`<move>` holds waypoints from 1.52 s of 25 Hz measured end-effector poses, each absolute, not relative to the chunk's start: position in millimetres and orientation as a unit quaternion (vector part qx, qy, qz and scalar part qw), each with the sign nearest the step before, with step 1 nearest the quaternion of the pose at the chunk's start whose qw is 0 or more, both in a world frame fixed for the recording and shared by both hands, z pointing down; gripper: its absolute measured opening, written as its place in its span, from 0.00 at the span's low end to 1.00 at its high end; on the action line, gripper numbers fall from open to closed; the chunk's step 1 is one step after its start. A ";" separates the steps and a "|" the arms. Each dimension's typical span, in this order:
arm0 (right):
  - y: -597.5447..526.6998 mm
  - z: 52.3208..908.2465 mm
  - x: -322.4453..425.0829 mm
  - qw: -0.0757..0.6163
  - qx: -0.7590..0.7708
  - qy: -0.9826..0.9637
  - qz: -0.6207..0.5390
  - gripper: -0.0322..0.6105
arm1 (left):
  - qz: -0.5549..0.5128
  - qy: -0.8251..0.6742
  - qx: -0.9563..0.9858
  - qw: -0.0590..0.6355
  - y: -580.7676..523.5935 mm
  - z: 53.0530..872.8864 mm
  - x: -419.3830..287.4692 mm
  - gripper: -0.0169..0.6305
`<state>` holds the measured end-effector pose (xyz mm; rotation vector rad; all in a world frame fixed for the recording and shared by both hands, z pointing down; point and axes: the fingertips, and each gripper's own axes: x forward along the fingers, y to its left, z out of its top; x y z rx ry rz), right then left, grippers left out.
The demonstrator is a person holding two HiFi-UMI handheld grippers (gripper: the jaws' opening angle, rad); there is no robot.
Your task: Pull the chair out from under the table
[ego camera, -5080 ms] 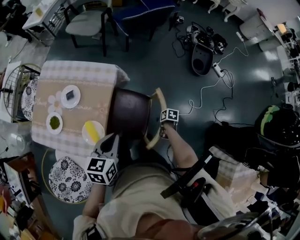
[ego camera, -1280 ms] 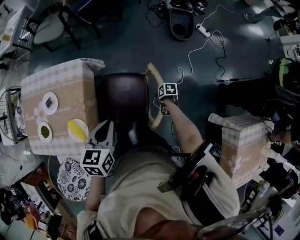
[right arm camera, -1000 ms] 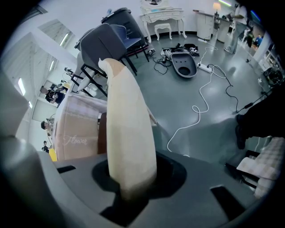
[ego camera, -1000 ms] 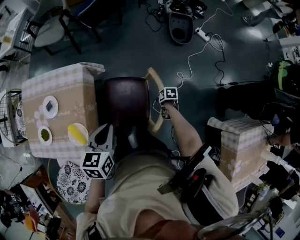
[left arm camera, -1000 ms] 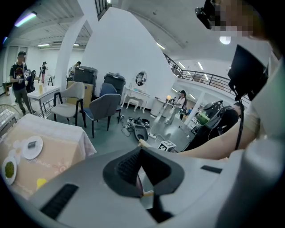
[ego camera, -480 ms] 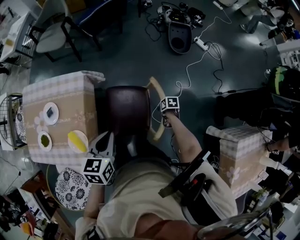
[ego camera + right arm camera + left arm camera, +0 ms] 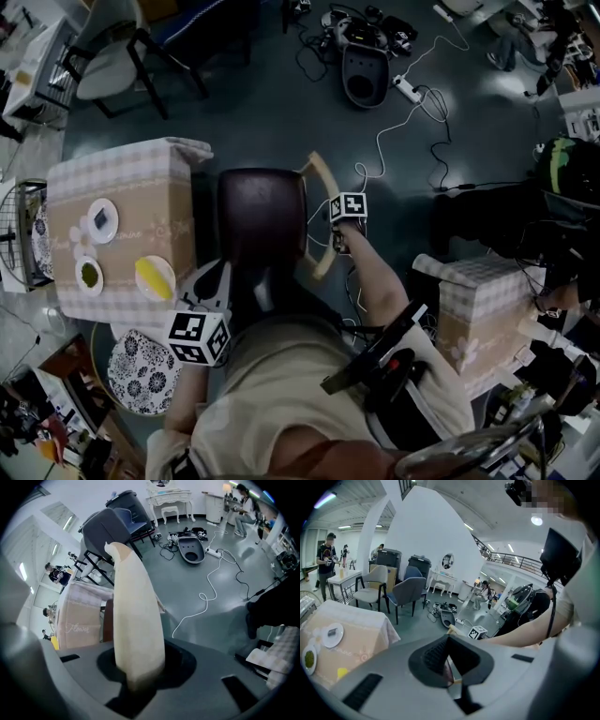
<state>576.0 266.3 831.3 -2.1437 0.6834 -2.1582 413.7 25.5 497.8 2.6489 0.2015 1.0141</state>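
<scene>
Farther out than before, the chair (image 7: 262,220) stands just beside the table (image 7: 122,187). The right gripper (image 7: 339,246) clamps its pale backrest (image 7: 136,620). The left gripper (image 7: 217,277), closed and empty, hangs by the seat.

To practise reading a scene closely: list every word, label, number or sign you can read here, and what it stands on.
"Flower": script on the side of the tablecloth, right gripper view.
Tablecloth top, head view: pale script, too blurred to read.
Cubes: square marker patterns, no words.
</scene>
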 end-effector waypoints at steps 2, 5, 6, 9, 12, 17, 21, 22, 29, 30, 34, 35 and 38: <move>269.7 831.4 580.1 0.012 -0.690 0.220 -0.690 0.21 | 0.352 0.072 0.922 0.147 28.6 498.0 415.9 0.04; 273.3 832.0 582.9 0.014 -0.690 0.220 -0.689 0.21 | 0.352 0.073 0.922 0.145 31.2 498.3 417.9 0.04; 273.4 832.3 582.5 0.014 -0.689 0.221 -0.690 0.21 | 0.353 0.071 0.921 0.146 31.3 498.2 417.6 0.04; 272.6 831.4 582.5 0.015 -0.686 0.223 -0.692 0.21 | 0.353 0.068 0.921 0.146 30.7 497.7 417.1 0.04; 271.9 832.6 584.0 0.013 -0.686 0.225 -0.692 0.21 | 0.354 0.065 0.921 0.148 29.0 499.2 415.7 0.04; 273.8 832.6 589.6 0.007 -0.685 0.227 -0.692 0.21 | 0.354 0.055 0.921 0.152 28.3 501.0 412.3 0.04; 279.0 830.4 590.4 0.010 -0.685 0.228 -0.692 0.21 | 0.353 0.055 0.921 0.153 33.6 499.0 413.1 0.04; 280.0 829.6 590.5 0.011 -0.685 0.228 -0.692 0.21 | 0.353 0.056 0.921 0.154 34.7 498.3 413.9 0.04; 281.0 830.5 589.0 0.013 -0.679 0.232 -0.697 0.21 | 0.349 0.054 0.923 0.154 34.6 498.3 416.4 0.04; 280.4 831.0 588.5 0.013 -0.678 0.233 -0.697 0.21 | 0.349 0.052 0.923 0.155 34.3 498.8 415.9 0.04; 279.7 828.9 588.5 0.014 -0.678 0.236 -0.696 0.21 | 0.349 0.049 0.923 0.154 34.4 496.1 415.1 0.04; 280.8 827.6 588.8 0.015 -0.678 0.236 -0.696 0.21 | 0.350 0.049 0.923 0.154 34.8 495.3 415.6 0.04; 290.2 826.2 590.1 0.016 -0.679 0.233 -0.696 0.22 | 0.355 0.050 0.921 0.153 37.4 496.8 415.0 0.04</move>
